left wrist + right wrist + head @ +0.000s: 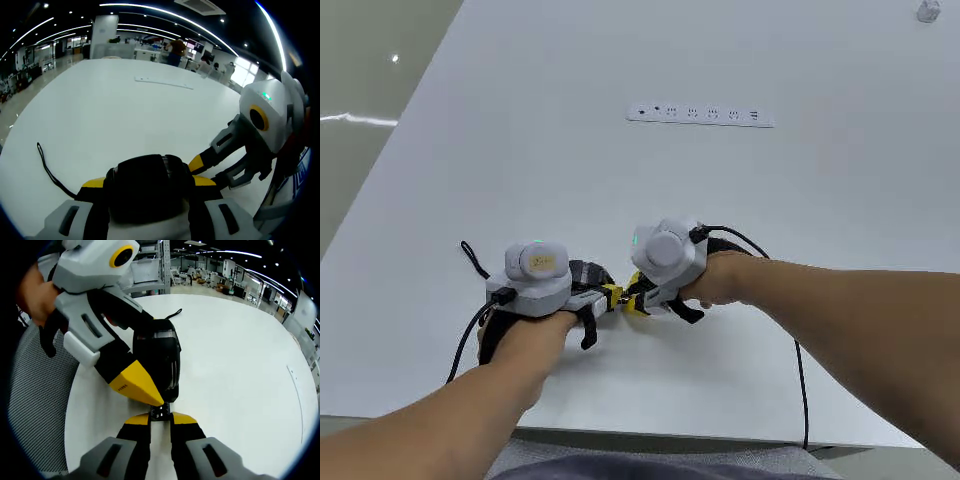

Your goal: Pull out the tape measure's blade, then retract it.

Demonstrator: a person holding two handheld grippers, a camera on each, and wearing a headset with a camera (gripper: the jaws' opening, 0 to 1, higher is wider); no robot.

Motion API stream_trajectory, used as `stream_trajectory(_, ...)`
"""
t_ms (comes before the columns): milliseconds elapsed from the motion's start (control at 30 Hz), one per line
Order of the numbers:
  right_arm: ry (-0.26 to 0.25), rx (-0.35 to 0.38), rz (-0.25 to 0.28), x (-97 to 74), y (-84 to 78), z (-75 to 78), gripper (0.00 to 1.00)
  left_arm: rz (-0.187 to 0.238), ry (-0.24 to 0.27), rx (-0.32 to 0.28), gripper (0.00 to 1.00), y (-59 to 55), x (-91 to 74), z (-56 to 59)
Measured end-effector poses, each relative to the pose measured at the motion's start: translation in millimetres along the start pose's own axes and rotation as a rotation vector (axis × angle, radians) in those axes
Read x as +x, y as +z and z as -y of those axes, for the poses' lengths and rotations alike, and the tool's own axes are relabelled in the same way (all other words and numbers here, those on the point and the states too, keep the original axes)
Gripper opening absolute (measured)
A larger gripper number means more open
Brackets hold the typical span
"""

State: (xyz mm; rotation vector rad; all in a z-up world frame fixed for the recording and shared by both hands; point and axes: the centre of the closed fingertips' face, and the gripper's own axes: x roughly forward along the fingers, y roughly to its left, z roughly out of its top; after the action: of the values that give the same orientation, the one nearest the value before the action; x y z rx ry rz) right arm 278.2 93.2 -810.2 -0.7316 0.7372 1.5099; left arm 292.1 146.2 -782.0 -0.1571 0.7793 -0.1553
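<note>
tape measure point(147, 192), rounded black case clamped in left gripper point(148, 181) jaws, right gripper point(161, 419) pinching blade tip point(161, 411)

The tape measure point(147, 192), a rounded black case, sits on the white table point(620, 150) near its front edge, clamped in the left gripper point(608, 294), blade barely out, its end hook point(160, 412) nipped by the right gripper point(160, 419), black wrist strap point(47, 167) trailing loose

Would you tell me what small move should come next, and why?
Probably draw the right gripper straight away from the left gripper: it is shut on the blade tip, right at the tape measure that the left gripper clamps, so the blade seems unextended.
</note>
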Motion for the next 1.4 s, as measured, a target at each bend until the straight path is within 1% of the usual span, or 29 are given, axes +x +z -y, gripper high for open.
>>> stream_trajectory(333, 0.002, -0.012, -0.004, 2.2, 2.7, -0.6, 0.14, -0.003, -0.005, -0.008, 0.61, -0.1, 0.6, -0.5)
stream_trajectory(800, 0.001, -0.006, 0.006, 5.0, 6.4, -0.5, 0.14, -0.003, -0.017, -0.014, 0.61, -0.4, 0.0, -0.6)
stream_trajectory(1133, -0.003, 0.001, 0.009, 4.1, 6.6, -0.9, 0.15, -0.002, -0.019, -0.014, 0.61, -0.7, 2.6, -1.0)
stream_trajectory(1300, -0.023, -0.001, 0.001, 3.6, 6.2, -1.6, 0.16, -0.007, -0.019, -0.018, 0.61, -0.7, 3.0, -1.3)
stream_trajectory(1333, -0.022, -0.002, -0.003, 3.1, 5.0, -3.7, 0.17, -0.012, -0.025, -0.027, 0.62, -1.1, 3.1, -1.5)
stream_trajectory(1400, -0.011, -0.009, -0.005, 1.2, 3.6, -8.4, 0.24, -0.021, -0.032, -0.034, 0.62, -0.9, 2.6, -1.7)
